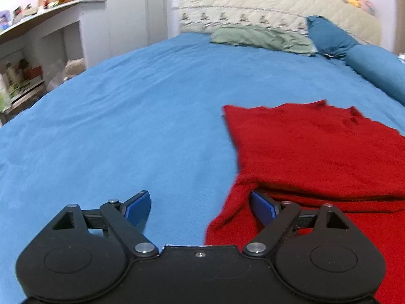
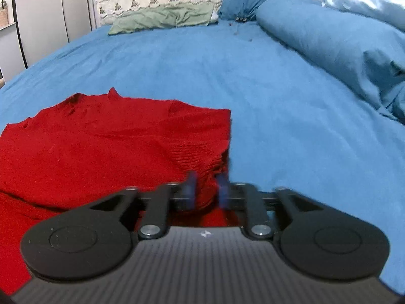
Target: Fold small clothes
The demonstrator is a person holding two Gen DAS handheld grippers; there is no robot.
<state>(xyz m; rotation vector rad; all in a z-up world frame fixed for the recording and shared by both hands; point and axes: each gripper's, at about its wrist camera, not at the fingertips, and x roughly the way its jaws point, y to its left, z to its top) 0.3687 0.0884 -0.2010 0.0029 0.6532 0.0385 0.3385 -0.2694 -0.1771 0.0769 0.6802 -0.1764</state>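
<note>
Presently, the red knit garment (image 1: 316,152) lies flat on the blue bedsheet (image 1: 126,114), near the foot of the bed and well apart from the green pillow (image 1: 260,39) at the headboard. Its far edge, with small raised points that may be a collar or shoulders, faces the headboard; its near hem runs crosswise between the two tools. A fold line shows across the near part in the left wrist view, so one layer appears to lie over another there.

The left gripper (image 1: 200,209) stands at the garment's left near corner with its jaws spread wide. The right pad (image 1: 263,209) sits over red cloth at the fold line; the other pad is over bare sheet. Nothing is held. The cloth lies to the right of and ahead of this tool.

The right gripper (image 2: 206,190) stands at the garment's right near corner. Its blue pads are blurred and drawn close together with a bunch of red ribbed cloth between them. They appear clenched on the garment's edge, though the blur prevents certainty about a firm pinch. The cloth lies to the left of and ahead of this tool.

Judgement: the coming move turns on the two near corners. The right corner looks secured; the left does not. The left tool needs to shift slightly right so both pads straddle the edge before it closes. Lifting on the right alone risks skewing the fold.
</note>
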